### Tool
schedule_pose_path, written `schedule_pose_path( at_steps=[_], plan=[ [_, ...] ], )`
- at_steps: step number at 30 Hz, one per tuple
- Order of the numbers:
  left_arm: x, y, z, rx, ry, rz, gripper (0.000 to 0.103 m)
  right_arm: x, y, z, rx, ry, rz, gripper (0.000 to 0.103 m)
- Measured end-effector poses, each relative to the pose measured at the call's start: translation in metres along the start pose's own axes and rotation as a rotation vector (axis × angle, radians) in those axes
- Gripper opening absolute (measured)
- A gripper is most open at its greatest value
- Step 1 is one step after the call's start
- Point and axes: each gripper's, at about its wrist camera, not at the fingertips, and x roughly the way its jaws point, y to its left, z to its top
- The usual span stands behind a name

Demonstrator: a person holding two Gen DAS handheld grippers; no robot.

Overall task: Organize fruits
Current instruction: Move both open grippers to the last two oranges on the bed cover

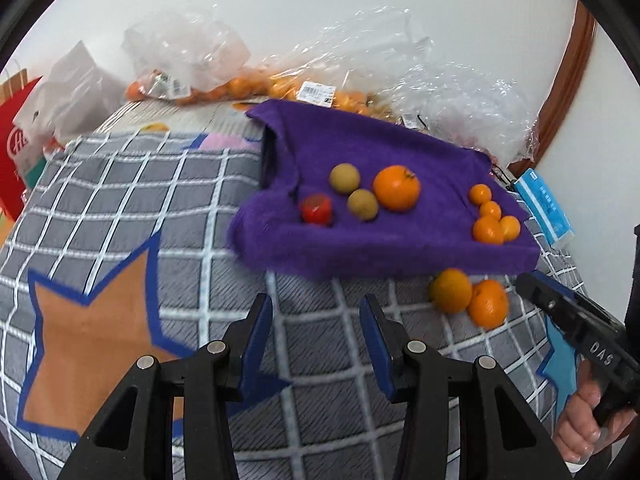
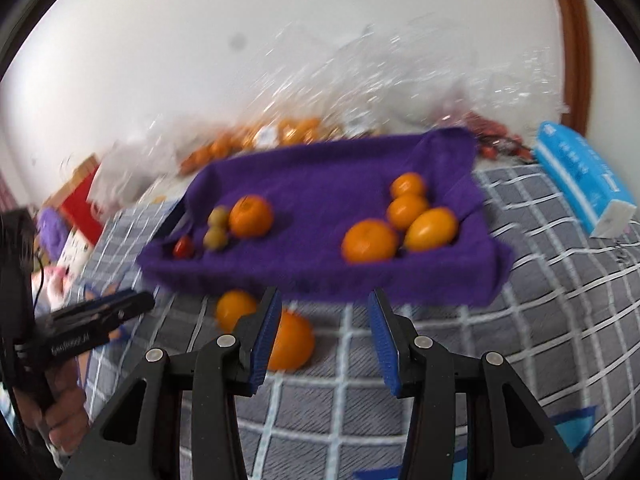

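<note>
Grey checked bedding (image 1: 120, 184) is lying bare left of the purple towel (image 1: 400, 248), which is holding mixed fruit; two oranges (image 1: 468, 298) are sitting just off its near edge. "DAS" is showing on the right gripper (image 2: 322, 330); both it and the left gripper (image 1: 316, 332) are gaping wide, holding nothing.
</note>
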Motion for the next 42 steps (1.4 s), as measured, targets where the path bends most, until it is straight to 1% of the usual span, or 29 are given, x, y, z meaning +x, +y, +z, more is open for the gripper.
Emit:
schedule_pose_path(
  at_steps=[2, 5, 6, 7, 10, 14, 15, 16, 17, 19, 22, 24, 29, 33, 35, 37, 40, 42],
  plan=[
    [-0.001, 0.002, -0.006, 0.004, -0.008, 0.000, 0.043, 0.008, 0.005, -0.005, -0.017, 0.024, 0.011, 0.047],
    [0.001, 0.001, -0.011, 0.028, -0.022, 0.039, 0.043, 0.018, 0.010, -0.009, -0.032, 0.040, 0.025, 0.050],
    [0.003, 0.002, -0.012, 0.025, -0.016, 0.036, 0.043, 0.020, 0.011, -0.011, -0.037, 0.046, 0.029, 0.051],
    [0.004, 0.004, -0.012, 0.014, -0.005, 0.021, 0.043, 0.023, 0.013, -0.011, -0.044, 0.053, 0.026, 0.051],
    [0.003, 0.010, -0.011, -0.018, -0.014, -0.034, 0.043, 0.031, 0.018, -0.014, -0.066, 0.074, -0.005, 0.051],
    [0.002, 0.015, -0.012, -0.045, -0.020, -0.066, 0.043, 0.036, 0.022, -0.014, -0.086, 0.092, -0.018, 0.051],
    [0.002, 0.015, -0.013, -0.050, -0.022, -0.073, 0.043, 0.039, 0.023, -0.014, -0.094, 0.104, -0.022, 0.049],
    [0.002, 0.015, -0.014, -0.049, -0.022, -0.081, 0.042, 0.039, 0.024, -0.015, -0.101, 0.106, -0.026, 0.045],
    [0.002, 0.013, -0.014, -0.040, -0.021, -0.092, 0.041, 0.038, 0.024, -0.015, -0.107, 0.100, -0.029, 0.042],
    [0.001, 0.007, -0.016, -0.008, -0.015, -0.104, 0.041, 0.036, 0.024, -0.016, -0.104, 0.094, -0.020, 0.042],
    [-0.001, 0.000, -0.018, 0.034, -0.017, -0.116, 0.041, 0.028, 0.018, -0.018, -0.080, 0.063, -0.014, 0.042],
    [-0.001, -0.001, -0.018, 0.044, -0.013, -0.121, 0.041, 0.022, 0.013, -0.019, -0.065, 0.041, -0.005, 0.042],
    [0.000, 0.004, -0.018, 0.024, -0.002, -0.130, 0.041, 0.006, -0.007, -0.023, -0.085, 0.011, -0.068, 0.042],
    [0.001, 0.008, -0.018, -0.005, 0.010, -0.152, 0.040, -0.002, -0.028, -0.027, -0.064, 0.010, -0.095, 0.042],
    [0.000, 0.005, -0.020, 0.005, 0.014, -0.141, 0.040, -0.007, -0.037, -0.030, -0.053, 0.007, -0.106, 0.042],
    [-0.002, -0.001, -0.022, 0.027, 0.021, -0.121, 0.040, -0.010, -0.046, -0.032, -0.034, 0.005, -0.094, 0.042],
    [-0.004, -0.018, -0.024, 0.058, 0.055, -0.142, 0.041, -0.010, -0.056, -0.031, 0.014, 0.010, -0.056, 0.042],
    [-0.006, -0.033, -0.023, 0.084, 0.072, -0.141, 0.043, -0.009, -0.057, -0.031, 0.025, 0.005, -0.050, 0.042]
  ],
)
